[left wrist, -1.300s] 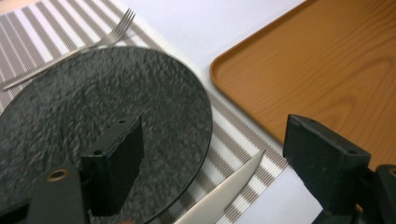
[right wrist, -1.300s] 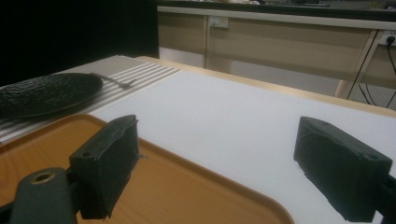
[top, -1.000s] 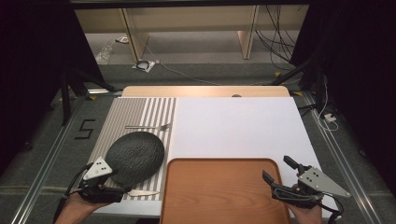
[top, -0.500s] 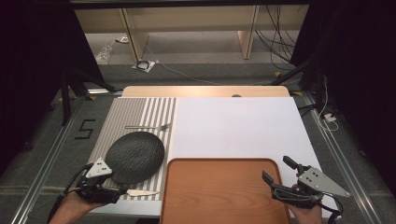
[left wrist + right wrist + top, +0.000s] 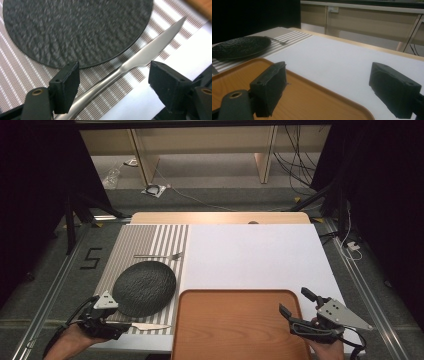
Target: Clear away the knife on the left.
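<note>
On the white table, a wooden tray is lying at the near edge, with a striped placemat to its left carrying a black plate, a fork beyond it and a knife just in front of it. Over the knife's handle, the left gripper is hovering with jaws apart, straddling it without touching. Beside the tray's right edge, the right gripper is waiting, jaws wide apart around nothing.

The right gripper hangs with its jaws wide apart over the wooden tray's far rim; beyond lie white tabletop, dark plate and fork.
</note>
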`<state>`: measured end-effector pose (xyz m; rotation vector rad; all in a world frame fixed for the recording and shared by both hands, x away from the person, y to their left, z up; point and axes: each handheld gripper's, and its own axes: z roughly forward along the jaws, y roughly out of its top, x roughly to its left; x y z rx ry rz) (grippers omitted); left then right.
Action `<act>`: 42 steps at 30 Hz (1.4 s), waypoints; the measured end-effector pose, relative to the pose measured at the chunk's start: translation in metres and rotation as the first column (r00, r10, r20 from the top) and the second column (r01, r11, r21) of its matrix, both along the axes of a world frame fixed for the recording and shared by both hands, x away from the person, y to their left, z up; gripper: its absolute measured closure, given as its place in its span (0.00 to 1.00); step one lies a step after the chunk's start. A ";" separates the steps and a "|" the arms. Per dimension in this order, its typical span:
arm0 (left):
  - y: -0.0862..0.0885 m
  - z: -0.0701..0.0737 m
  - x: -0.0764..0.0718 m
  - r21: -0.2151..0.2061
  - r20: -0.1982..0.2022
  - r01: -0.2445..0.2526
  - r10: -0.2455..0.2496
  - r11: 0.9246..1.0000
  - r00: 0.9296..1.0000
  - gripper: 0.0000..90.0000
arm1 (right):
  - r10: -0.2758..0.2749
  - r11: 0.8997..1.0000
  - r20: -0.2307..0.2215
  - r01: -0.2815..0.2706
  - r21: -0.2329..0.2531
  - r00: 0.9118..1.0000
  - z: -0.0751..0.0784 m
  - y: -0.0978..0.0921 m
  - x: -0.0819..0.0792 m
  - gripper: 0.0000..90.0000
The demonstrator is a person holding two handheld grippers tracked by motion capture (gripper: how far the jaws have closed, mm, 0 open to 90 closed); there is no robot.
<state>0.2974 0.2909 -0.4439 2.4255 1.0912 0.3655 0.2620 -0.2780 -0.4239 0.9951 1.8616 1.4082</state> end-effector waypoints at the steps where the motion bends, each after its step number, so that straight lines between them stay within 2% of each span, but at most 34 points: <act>1: 0.001 -0.001 0.001 0.002 -0.009 -0.001 0.001 1.000 1.000 0.28 | 0.000 1.000 0.001 0.000 0.000 1.000 0.000 0.000 0.000 0.17; 5: 0.003 -0.006 0.004 0.027 -0.024 -0.002 0.003 1.000 1.000 0.28 | 0.002 1.000 -0.004 -0.002 0.000 1.000 0.000 0.000 0.000 0.17; 15: 0.006 -0.012 0.009 0.034 -0.081 0.011 -0.008 0.999 0.997 0.30 | 0.012 1.000 -0.009 -0.012 -0.002 1.000 0.000 0.001 -0.001 0.17; 21: 0.007 -0.013 0.012 0.058 -0.085 0.021 -0.016 0.998 0.996 0.32 | 0.020 1.000 -0.005 -0.020 -0.001 1.000 -0.001 0.002 0.001 0.17; 26: 0.006 -0.015 0.015 0.088 -0.110 0.033 -0.023 0.996 0.994 0.36 | 0.022 1.000 -0.008 -0.022 -0.001 1.000 -0.001 0.002 0.001 0.17; 28: 0.004 -0.016 0.017 0.104 -0.134 0.050 -0.036 0.993 0.990 0.39 | 0.022 1.000 -0.012 -0.022 -0.001 1.000 -0.001 0.001 0.001 0.17; 33: 0.003 -0.020 0.020 0.144 -0.149 0.061 -0.040 0.988 0.988 0.39 | 0.021 1.000 -0.018 -0.022 -0.008 1.000 -0.001 0.001 0.001 0.17; 42: -0.001 -0.022 0.025 0.173 -0.175 0.106 -0.075 0.979 0.982 0.43 | 0.030 1.000 -0.017 -0.030 -0.004 0.999 -0.002 0.002 0.002 0.17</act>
